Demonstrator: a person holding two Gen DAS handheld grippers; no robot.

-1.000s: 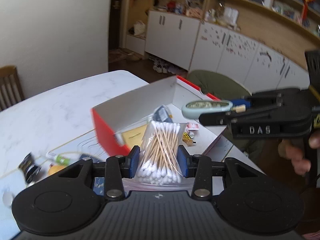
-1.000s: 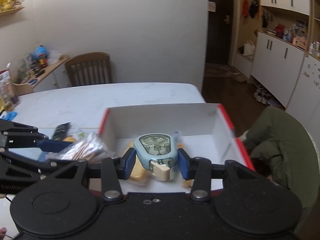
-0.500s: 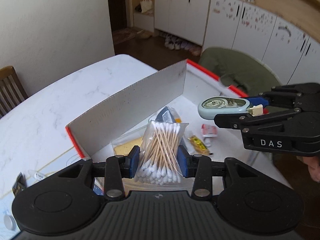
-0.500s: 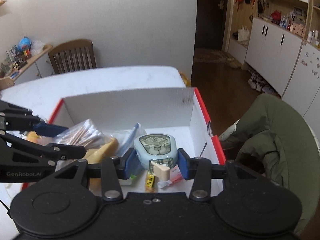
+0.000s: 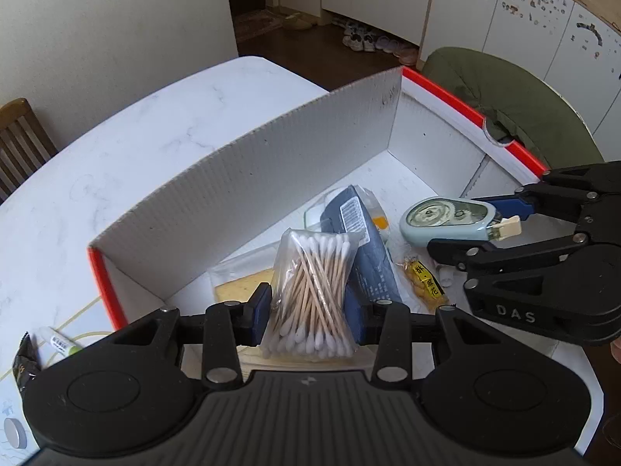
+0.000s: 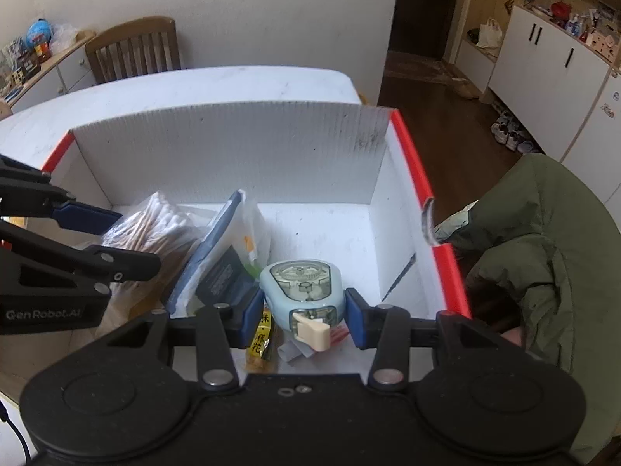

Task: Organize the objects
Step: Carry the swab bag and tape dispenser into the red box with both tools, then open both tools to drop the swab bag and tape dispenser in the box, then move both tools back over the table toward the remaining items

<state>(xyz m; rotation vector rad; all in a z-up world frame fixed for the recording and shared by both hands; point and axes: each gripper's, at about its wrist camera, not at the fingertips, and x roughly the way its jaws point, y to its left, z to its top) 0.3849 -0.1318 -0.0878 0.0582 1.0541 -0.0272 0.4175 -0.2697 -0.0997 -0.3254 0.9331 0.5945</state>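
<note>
Cotton swabs, bagged, sit clamped between the left gripper jaws; the right gripper jaws pinch a pale blue correction tape. Both hang tilted down over the red-edged box, likely so each item drops among the packets inside.

White box (red-rimmed), pale blue tape dispenser, green jacket

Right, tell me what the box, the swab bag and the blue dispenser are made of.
Box: looks like corrugated plastic or card, matte white with red rims; fine ribbing runs across its wall.
Swab bag: thin clear plastic film, glossy and crinkled; the swabs inside look like pale wooden sticks with white cotton tips.
Blue dispenser: hard moulded plastic, pale blue with a clear window showing wheels.
</note>
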